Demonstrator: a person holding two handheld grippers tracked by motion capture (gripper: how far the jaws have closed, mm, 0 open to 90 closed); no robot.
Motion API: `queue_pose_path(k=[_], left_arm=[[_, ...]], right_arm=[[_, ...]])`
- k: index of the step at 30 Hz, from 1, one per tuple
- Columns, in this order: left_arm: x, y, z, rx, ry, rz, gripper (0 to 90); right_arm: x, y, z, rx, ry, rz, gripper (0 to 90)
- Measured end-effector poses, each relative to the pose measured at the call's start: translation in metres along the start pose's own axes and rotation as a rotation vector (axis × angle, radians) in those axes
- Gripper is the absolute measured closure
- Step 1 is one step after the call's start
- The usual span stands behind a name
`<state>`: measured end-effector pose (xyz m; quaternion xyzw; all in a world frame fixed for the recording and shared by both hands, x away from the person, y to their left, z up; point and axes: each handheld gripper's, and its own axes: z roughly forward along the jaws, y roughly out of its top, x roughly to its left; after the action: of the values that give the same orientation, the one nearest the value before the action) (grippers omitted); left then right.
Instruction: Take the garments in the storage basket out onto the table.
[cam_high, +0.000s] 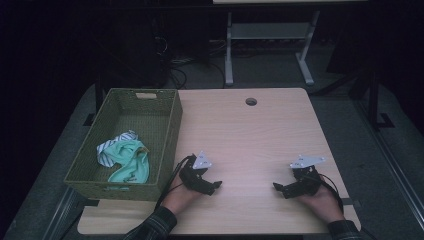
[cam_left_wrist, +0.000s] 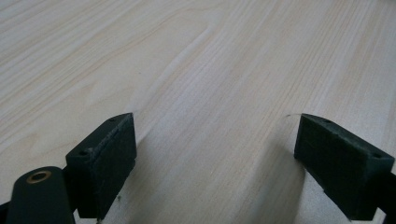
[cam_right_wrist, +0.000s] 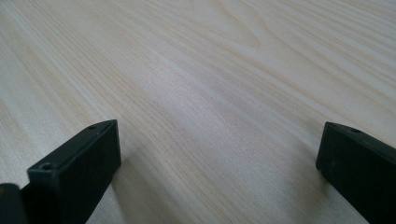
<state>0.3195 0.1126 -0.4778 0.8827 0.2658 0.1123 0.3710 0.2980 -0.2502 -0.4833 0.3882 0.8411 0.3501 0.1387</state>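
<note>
The pale wooden tabletop (cam_high: 250, 135) carried a woven green basket (cam_high: 165, 145) along its left edge, its near end close to the near-left corner. Inside, toward that near end, lay a crumpled mint-green cloth (cam_high: 131, 162) with a striped white piece (cam_high: 111, 146) touching it. Well apart from the basket, the left gripper (cam_high: 212, 186) rested near the near edge, left of centre — jaws spread wide, nothing between them. The right gripper (cam_high: 281, 189) sat toward the near-right corner, jaws likewise released over bare wood.
</note>
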Motion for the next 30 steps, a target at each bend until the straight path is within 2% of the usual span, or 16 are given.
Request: queue_pose_path(k=[14,21,30], left_arm=[[0.000,0.007,0.002,0.041,0.000,-0.005,12.5],[0.001,0.009,-0.002,0.069,-0.030,-0.013,13.0],[0.001,0.014,-0.005,0.065,-0.016,-0.016,13.0]], right_arm=[[-0.001,0.000,0.001,-0.005,0.004,-0.011,0.0],[-0.001,0.001,0.001,-0.004,0.005,-0.014,0.0],[-0.001,0.001,0.001,-0.004,0.005,-0.014,0.0]])
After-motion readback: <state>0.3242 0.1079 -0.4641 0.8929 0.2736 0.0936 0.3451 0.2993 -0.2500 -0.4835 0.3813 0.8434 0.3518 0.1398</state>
